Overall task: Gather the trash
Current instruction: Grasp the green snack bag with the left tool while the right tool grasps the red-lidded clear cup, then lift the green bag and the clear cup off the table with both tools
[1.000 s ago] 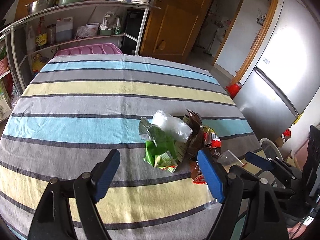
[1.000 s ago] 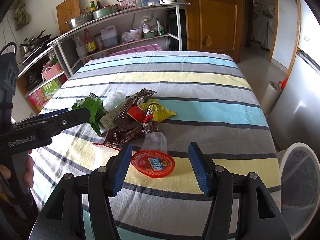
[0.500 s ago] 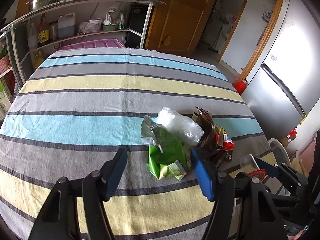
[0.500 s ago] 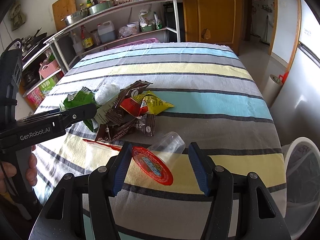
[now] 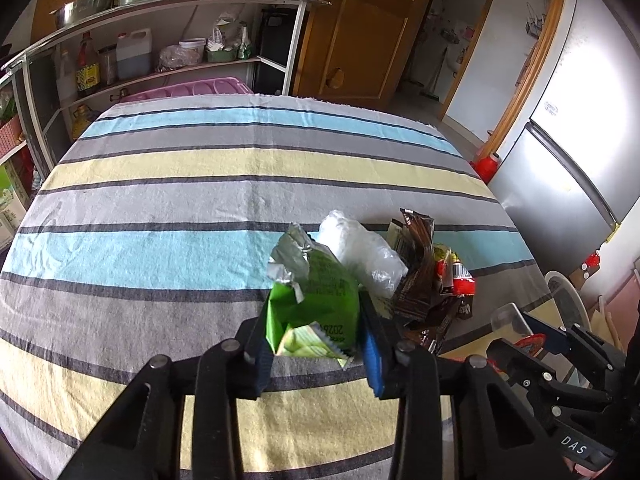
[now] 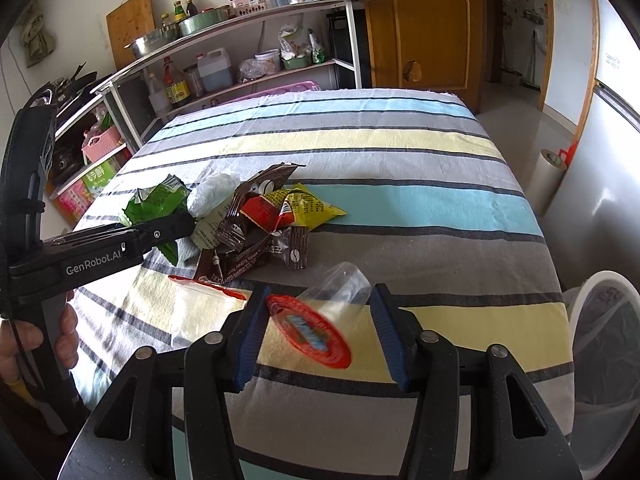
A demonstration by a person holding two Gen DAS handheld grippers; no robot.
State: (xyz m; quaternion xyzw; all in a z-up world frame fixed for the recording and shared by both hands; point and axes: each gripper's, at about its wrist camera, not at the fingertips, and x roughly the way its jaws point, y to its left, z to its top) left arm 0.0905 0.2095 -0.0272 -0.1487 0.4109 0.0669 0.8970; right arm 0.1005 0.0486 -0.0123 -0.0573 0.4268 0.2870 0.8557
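A pile of trash lies on the striped tablecloth (image 5: 160,208). My left gripper (image 5: 316,340) is shut on the green snack wrapper (image 5: 316,304), which also shows in the right wrist view (image 6: 154,204). Beside it lie a crumpled clear bag (image 5: 364,252), brown wrappers (image 5: 420,280) and red and yellow wrappers (image 6: 296,208). My right gripper (image 6: 320,332) is open around a clear plastic cup with a red lid (image 6: 316,320), lying tilted on its side between the fingers.
A white trash bin with a clear liner (image 6: 608,344) stands at the table's right edge. A clear zip bag with a red strip (image 6: 200,304) lies left of the cup. Shelves with bottles and pots (image 5: 160,48) stand behind the table, a fridge (image 5: 580,152) to the right.
My left gripper has moved forward and closed on the green wrapper. My right gripper has come closer around the cup, which has tipped over from lid-down to lying on its side.
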